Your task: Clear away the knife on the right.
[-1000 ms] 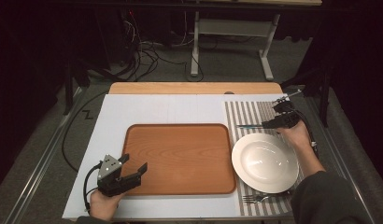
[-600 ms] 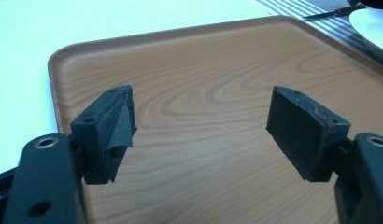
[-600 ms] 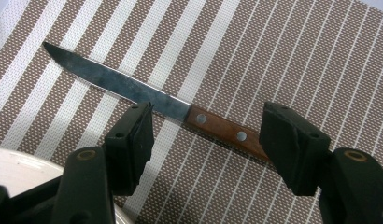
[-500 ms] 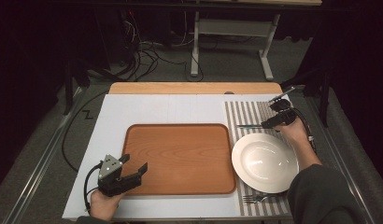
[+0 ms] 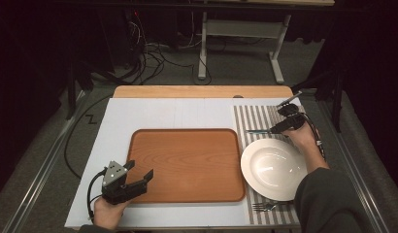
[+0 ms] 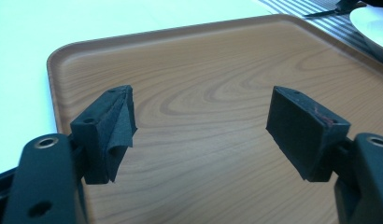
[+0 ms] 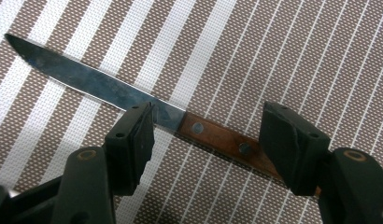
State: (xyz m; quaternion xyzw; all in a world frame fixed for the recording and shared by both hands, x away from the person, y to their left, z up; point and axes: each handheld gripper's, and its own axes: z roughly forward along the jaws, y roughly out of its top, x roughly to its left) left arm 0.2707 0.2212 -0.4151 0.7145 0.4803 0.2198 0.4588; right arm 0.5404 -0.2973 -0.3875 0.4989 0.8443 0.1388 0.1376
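Right gripper [image 7: 206,140] hovers with jaws apart astride the knife [image 7: 133,100], lying on the striped mat [image 5: 257,116] far of the plate [image 5: 274,169]; left gripper [image 6: 199,123] gapes empty over the tray [image 5: 187,162]; fork [image 5: 262,207] near

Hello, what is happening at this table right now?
A person works with a gripper in each hand. The right gripper hovers over a knife lying on the striped mat above the plate; its jaws stand open on either side of the handle, not yet gripping. The left gripper waits open over the tray. A fork lies below the plate.
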